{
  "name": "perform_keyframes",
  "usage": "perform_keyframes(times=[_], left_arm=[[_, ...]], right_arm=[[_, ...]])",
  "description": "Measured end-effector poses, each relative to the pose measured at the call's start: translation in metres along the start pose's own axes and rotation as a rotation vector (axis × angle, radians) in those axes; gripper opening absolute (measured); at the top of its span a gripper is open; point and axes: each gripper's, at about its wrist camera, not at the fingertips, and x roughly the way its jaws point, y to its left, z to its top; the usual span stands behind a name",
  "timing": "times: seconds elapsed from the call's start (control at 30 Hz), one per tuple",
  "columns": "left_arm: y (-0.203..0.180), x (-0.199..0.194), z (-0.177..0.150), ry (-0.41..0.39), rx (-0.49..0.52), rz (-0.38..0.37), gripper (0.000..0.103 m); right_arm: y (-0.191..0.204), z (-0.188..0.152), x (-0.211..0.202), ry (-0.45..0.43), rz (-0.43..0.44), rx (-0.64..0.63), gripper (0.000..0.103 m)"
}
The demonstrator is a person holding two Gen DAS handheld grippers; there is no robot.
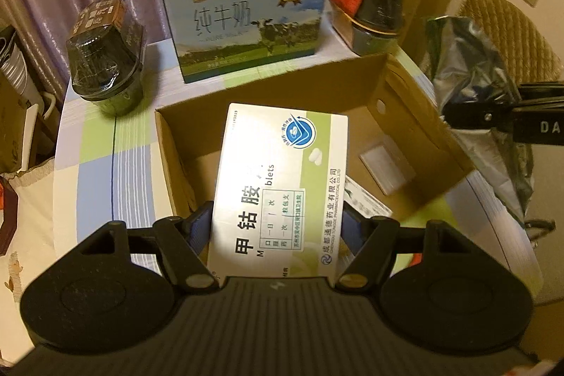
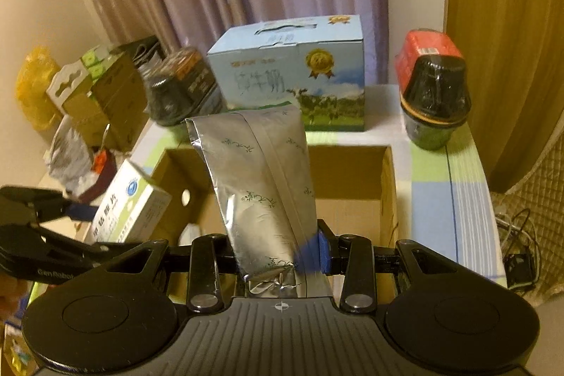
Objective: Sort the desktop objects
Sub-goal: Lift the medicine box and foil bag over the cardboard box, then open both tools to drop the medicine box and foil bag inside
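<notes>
My left gripper (image 1: 273,228) is shut on a white and green medicine box (image 1: 282,178) and holds it over the open cardboard box (image 1: 268,90) on the table. My right gripper (image 2: 278,252) is shut on a silver foil pouch (image 2: 261,178) and holds it upright over the same cardboard box (image 2: 352,161). The medicine box (image 2: 130,203) and the left gripper (image 2: 38,228) show at the left of the right wrist view. The foil pouch (image 1: 472,73) and the right gripper (image 1: 507,118) show at the right of the left wrist view. A small white packet (image 1: 387,168) lies inside the box.
A blue milk carton (image 1: 246,16) stands behind the cardboard box. A black noodle bowl (image 1: 105,59) stands at the left, a red-topped one (image 1: 370,6) at the right. The checked tablecloth (image 1: 105,164) covers the table. Cartons and bags (image 2: 88,101) lie beyond the left edge.
</notes>
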Motion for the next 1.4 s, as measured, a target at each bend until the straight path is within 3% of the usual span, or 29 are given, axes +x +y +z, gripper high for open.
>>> perform_keyframes(times=[0.47, 0.6, 0.83, 0.97, 1.13, 1.4], left_arm=[[0.014, 0.066, 0.011, 0.009, -0.067, -0.022, 0.069], [0.020, 0.069, 0.007, -0.010, -0.096, -0.026, 0.073], [0.020, 0.061, -0.001, -0.041, -0.062, -0.005, 0.074], [0.017, 0.054, -0.006, -0.059, -0.038, -0.003, 0.075], [0.016, 0.047, -0.011, -0.069, -0.044, -0.014, 0.076], [0.013, 0.028, -0.027, -0.075, -0.054, -0.025, 0.077]], right_arm=[[-0.030, 0.007, 0.058, 0.015, 0.019, 0.080, 0.035], [-0.036, 0.004, 0.069, 0.031, 0.013, 0.094, 0.035], [-0.042, -0.001, 0.081, 0.051, 0.020, 0.130, 0.035], [-0.042, -0.002, 0.080, 0.021, 0.031, 0.150, 0.036], [-0.037, 0.000, 0.067, -0.024, 0.025, 0.125, 0.051], [-0.034, -0.014, 0.031, -0.052, 0.036, 0.122, 0.062]])
